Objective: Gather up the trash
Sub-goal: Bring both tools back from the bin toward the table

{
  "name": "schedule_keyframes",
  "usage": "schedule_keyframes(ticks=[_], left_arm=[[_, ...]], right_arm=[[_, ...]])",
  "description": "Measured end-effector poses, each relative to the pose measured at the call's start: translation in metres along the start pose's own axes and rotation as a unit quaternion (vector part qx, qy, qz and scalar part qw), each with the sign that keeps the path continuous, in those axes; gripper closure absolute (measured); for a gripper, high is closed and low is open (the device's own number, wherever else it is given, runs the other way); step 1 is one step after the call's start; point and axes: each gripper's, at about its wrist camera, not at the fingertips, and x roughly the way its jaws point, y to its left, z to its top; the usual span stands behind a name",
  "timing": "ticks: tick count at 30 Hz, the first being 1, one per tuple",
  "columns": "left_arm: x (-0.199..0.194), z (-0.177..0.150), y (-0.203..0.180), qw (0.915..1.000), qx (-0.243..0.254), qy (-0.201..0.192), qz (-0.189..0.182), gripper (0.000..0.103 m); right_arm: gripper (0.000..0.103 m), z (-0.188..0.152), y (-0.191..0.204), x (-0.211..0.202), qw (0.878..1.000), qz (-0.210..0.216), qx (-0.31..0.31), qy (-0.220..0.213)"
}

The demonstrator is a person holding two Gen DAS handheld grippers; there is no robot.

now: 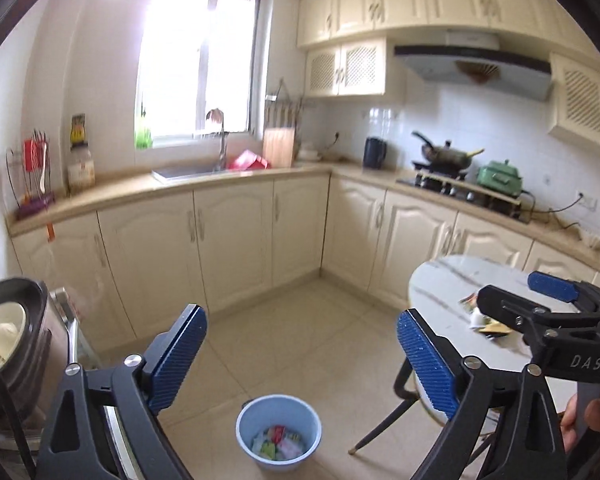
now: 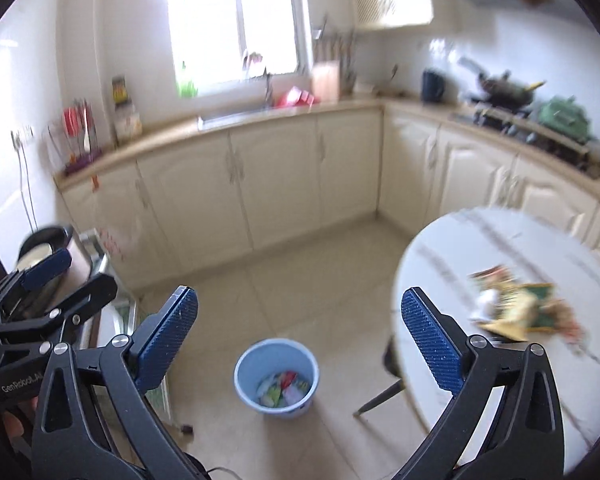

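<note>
Your surfaces: table and floor

You've got crumpled wrappers (image 2: 516, 308) on the round white marble-topped table (image 2: 480, 240); the pale blue plastic bucket (image 2: 242, 376) stands on the beige tiled floor (image 2: 300, 280).

Both wrist cameras sit high and look forward and downward over a kitchen floor (image 1: 300, 340), well above it. The 2 views share the blue bin (image 1: 278, 432) below, the round tabletop (image 2: 500, 248) at right, and the far window (image 1: 198, 60) wall; the right view is blurred.
</note>
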Motion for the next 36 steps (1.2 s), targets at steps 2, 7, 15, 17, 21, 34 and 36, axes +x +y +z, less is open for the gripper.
schedule_keyframes(ticks=[2, 7, 15, 17, 21, 34, 36], left_arm=[[-0.031, -0.008, -0.017, 0.9997, 0.005, -0.022, -0.004, 0.003], [-0.1, -0.048, -0.04, 0.9967, 0.01, -0.075, -0.028, 0.001], [-0.209, -0.107, -0.033, 0.9876, 0.02, -0.149, -0.045, 0.001], [-0.223, -0.124, -0.037, 0.9855, 0.022, -0.162, -0.045, 0.001], [-0.251, -0.158, -0.047, 0.9826, 0.025, -0.176, -0.053, 0.001], [-0.223, -0.152, -0.053, 0.9814, 0.04, -0.175, -0.067, 0.001], [-0.211, -0.136, -0.056, 0.9819, 0.042, -0.172, -0.068, 0.001]], right_arm=[[0.0, 0.004, -0.004, -0.041, 1.0, -0.011, 0.004, -0.029], [0.0, 0.009, -0.014, -0.135, 0.995, -0.035, 0.007, -0.096], [0.0, 0.008, -0.024, -0.256, 0.979, -0.094, 0.008, -0.183], [0.0, 0.008, -0.027, -0.275, 0.975, -0.102, 0.012, -0.196], [0.0, 0.005, -0.025, -0.294, 0.971, -0.116, 0.015, -0.21], [0.0, -0.005, -0.047, -0.308, 0.967, -0.129, 0.032, -0.215], [0.0, -0.005, -0.051, -0.308, 0.967, -0.132, 0.035, -0.215]])
